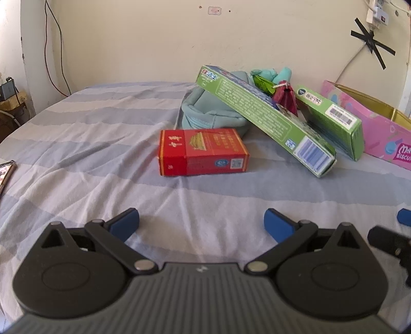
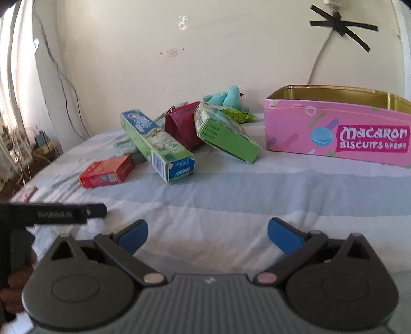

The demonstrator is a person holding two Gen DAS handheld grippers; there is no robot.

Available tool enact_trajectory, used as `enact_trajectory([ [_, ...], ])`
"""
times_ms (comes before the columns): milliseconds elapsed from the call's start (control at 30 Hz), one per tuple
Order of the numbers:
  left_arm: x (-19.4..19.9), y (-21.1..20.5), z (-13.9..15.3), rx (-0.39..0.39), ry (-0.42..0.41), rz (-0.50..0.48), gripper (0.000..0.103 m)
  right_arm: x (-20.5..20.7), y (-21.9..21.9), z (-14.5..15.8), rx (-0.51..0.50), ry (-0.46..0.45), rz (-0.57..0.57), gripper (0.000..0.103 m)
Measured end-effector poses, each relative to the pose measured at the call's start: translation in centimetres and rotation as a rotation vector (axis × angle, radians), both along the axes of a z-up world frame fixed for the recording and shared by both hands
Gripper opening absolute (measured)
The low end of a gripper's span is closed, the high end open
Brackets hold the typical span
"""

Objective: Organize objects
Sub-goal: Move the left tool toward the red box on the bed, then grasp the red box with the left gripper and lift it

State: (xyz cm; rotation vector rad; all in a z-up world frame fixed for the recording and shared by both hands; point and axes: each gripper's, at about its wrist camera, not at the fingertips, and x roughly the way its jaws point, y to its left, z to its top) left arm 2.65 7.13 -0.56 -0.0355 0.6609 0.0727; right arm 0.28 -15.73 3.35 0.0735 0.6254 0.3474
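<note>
A red box (image 1: 203,152) (image 2: 106,171) lies on the striped bed sheet. Behind it are a teal pouch (image 1: 210,113), two long green toothpaste boxes (image 1: 264,118) (image 2: 156,145), (image 1: 331,120) (image 2: 226,132), a dark red pouch (image 1: 285,99) (image 2: 183,127) and teal soft items (image 2: 227,96). An open pink Macaron Biscuits tin (image 2: 336,128) (image 1: 370,126) stands at the right. My left gripper (image 1: 201,224) is open and empty, short of the red box. My right gripper (image 2: 208,235) is open and empty, well short of the pile and tin.
A phone-like item (image 1: 6,170) lies at the bed's left edge. The wall runs behind the pile, with cables and black tape (image 2: 343,24). The left gripper's body (image 2: 51,213) shows at the left of the right wrist view. Clutter stands beside the bed at the far left.
</note>
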Motion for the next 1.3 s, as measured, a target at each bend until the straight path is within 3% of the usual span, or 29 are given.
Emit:
enact_trajectory([
  [267, 2.0, 2.9, 3.0, -0.005, -0.089, 0.016, 0.103, 1.5, 1.0, 1.0, 0.008, 0.011, 0.060, 0.103],
  [433, 4.1, 5.1, 4.9, -0.083, -0.115, 0.017, 0.103, 2.9, 2.6, 2.5, -0.017, -0.040, 0.099, 0.101],
  [533, 4.7, 5.9, 5.2, -0.093, -0.134, 0.033, 0.103, 4.1, 3.8, 3.0, 0.016, -0.013, 0.153, 0.091],
  [633, 5.2, 7.3, 4.6, -0.162, -0.104, 0.039, 0.102, 4.8, 6.1, 3.2, 0.010, -0.011, 0.240, 0.081],
  [700, 5.5, 8.2, 4.1, -0.216, -0.072, 0.035, 0.089, 4.9, 8.1, 3.2, -0.017, -0.021, 0.316, 0.073],
  [867, 6.3, 8.5, 2.7, -0.291, -0.019, -0.053, 0.080, 6.4, 13.4, 2.2, -0.125, -0.049, 0.431, 0.070],
  [967, 7.1, 7.7, 1.7, -0.305, 0.017, -0.094, 0.064, 8.5, 15.4, 1.1, -0.128, 0.010, 0.457, 0.066],
  [1033, 7.0, 7.4, 1.3, -0.328, 0.011, -0.094, 0.057, 8.6, 16.1, 0.9, -0.142, -0.017, 0.469, 0.059],
  [1100, 6.5, 6.7, 1.6, -0.331, 0.012, -0.093, 0.053, 8.2, 15.9, 1.2, -0.144, -0.027, 0.450, 0.050],
  [1200, 4.8, 5.0, 2.6, -0.313, -0.006, -0.124, 0.052, 6.8, 13.9, 1.6, -0.097, -0.035, 0.429, 0.050],
  [1300, 3.5, 2.6, 4.2, -0.314, -0.042, -0.197, 0.052, 3.9, 10.9, 2.6, -0.114, -0.163, 0.374, 0.050],
])
